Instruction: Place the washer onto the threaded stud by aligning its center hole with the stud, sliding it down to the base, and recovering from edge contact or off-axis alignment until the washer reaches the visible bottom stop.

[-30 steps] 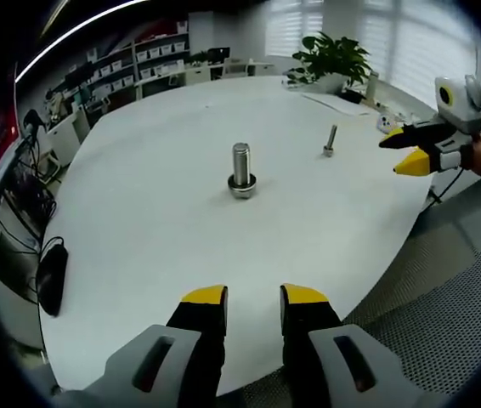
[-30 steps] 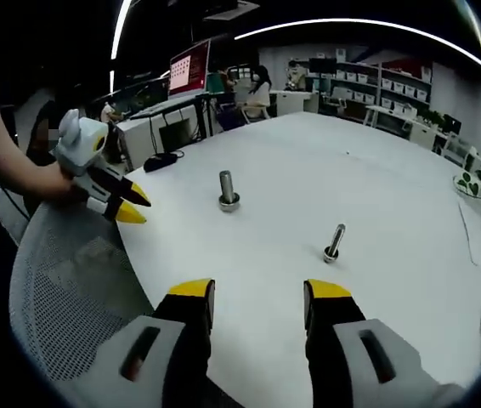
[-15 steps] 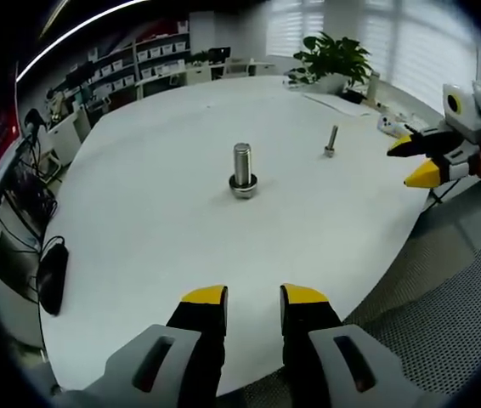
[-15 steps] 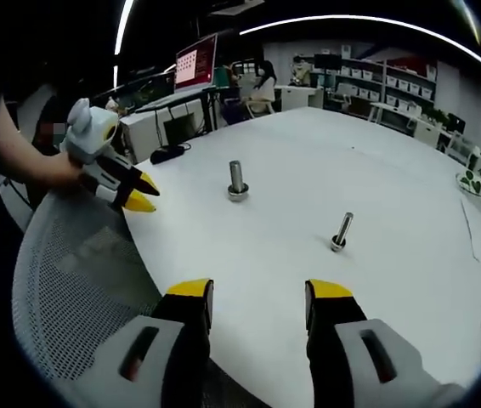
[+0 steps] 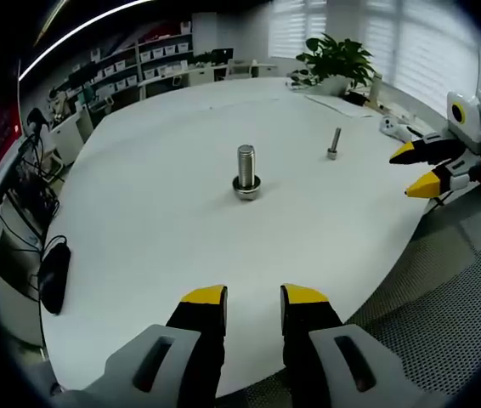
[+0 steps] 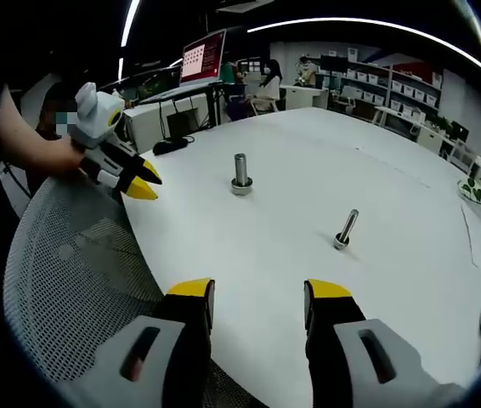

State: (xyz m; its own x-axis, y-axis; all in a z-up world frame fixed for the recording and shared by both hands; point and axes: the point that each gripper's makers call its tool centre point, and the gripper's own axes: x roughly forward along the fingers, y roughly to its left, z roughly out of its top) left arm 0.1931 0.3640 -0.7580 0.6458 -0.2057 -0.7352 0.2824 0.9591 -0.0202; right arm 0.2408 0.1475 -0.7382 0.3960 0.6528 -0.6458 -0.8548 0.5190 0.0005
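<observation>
Two studs stand on the white round table (image 5: pixel 155 229); the thick threaded stud (image 5: pixel 246 167) is upright near the table's middle with the washer (image 5: pixel 246 185) ringed around its foot, flat on the tabletop; a thinner bolt (image 5: pixel 334 143) stands apart at two o'clock from it in the left gripper view. Left gripper (image 5: pixel 253 296) hangs over the near table edge, jaws parted with bare table between the yellow tips, holding nothing; right gripper (image 6: pixel 257 291) sits likewise over the table edge, jaws apart and empty. In the right gripper view the thick stud (image 6: pixel 240 172) lies at twelve o'clock, the bolt (image 6: pixel 346 229) at two o'clock; a mesh chair (image 6: pixel 79 280) sits at eight o'clock.
</observation>
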